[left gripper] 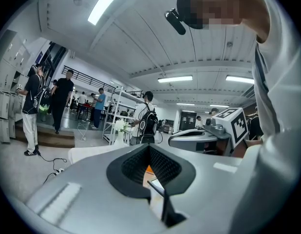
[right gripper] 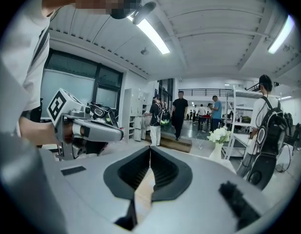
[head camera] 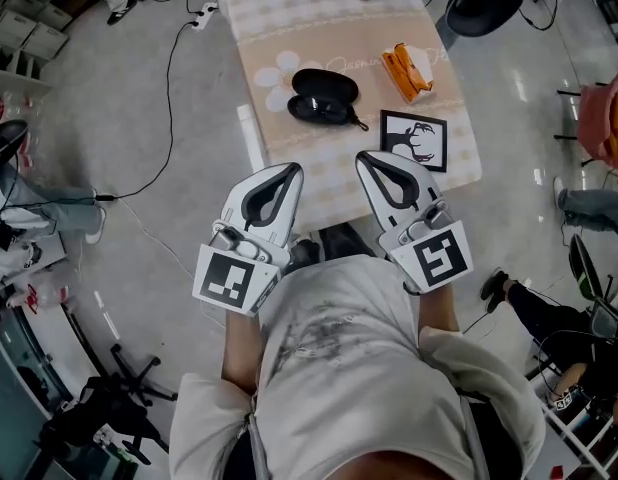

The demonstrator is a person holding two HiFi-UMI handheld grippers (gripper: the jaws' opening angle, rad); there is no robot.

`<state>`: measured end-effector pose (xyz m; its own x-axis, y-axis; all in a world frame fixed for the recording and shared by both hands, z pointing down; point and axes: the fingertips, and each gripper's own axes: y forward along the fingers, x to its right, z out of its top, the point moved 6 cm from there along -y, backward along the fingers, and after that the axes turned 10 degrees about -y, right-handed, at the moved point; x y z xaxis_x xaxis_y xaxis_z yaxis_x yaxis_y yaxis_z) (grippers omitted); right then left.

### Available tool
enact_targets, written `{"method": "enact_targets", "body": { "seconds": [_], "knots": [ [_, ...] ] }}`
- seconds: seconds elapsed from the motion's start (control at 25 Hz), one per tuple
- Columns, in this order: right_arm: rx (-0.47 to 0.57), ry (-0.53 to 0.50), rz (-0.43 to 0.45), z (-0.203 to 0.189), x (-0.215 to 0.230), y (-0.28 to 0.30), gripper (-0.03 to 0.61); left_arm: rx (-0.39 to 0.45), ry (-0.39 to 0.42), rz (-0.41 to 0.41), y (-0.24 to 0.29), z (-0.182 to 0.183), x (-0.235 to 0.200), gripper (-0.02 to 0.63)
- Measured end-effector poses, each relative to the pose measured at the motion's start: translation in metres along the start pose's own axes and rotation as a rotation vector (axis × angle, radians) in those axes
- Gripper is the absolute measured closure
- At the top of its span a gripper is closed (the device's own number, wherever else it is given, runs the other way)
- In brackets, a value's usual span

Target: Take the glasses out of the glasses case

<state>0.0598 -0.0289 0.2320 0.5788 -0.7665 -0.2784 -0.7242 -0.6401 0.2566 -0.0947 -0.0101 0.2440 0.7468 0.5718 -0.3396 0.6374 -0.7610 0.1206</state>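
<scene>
Pale grey short-sleeved T-shirt (head camera: 339, 368) with faded print, left tongs (head camera: 288, 171) and right tongs (head camera: 366, 158) light grey with black lining, black-and-white marker cube (head camera: 234, 278) on each

Checked tablecloth (head camera: 319, 8) over table. Orange packet (head camera: 407, 71) lying right side, deer-print card (head camera: 414, 140) near it, closer in. Black cable (head camera: 169, 88) snaking across floor left of table. Office chair (head camera: 486, 1) at far right corner.

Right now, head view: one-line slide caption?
Left claw and right claw, both shut, held side by side short of the black glasses case on the checked tablecloth.
</scene>
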Motion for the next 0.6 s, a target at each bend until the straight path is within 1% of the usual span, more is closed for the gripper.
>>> {"method": "enact_targets", "body": {
  "seconds": [0.32, 0.6],
  "knots": [
    [-0.015, 0.011, 0.011, -0.009, 0.011, 0.009, 0.56, -0.016, -0.011, 0.007, 0.014, -0.005, -0.006, 0.609],
    [-0.035, 0.012, 0.023, -0.019, 0.023, 0.018, 0.56, -0.053, -0.023, 0.016, 0.028, -0.013, -0.013, 0.609]
  ]
}}
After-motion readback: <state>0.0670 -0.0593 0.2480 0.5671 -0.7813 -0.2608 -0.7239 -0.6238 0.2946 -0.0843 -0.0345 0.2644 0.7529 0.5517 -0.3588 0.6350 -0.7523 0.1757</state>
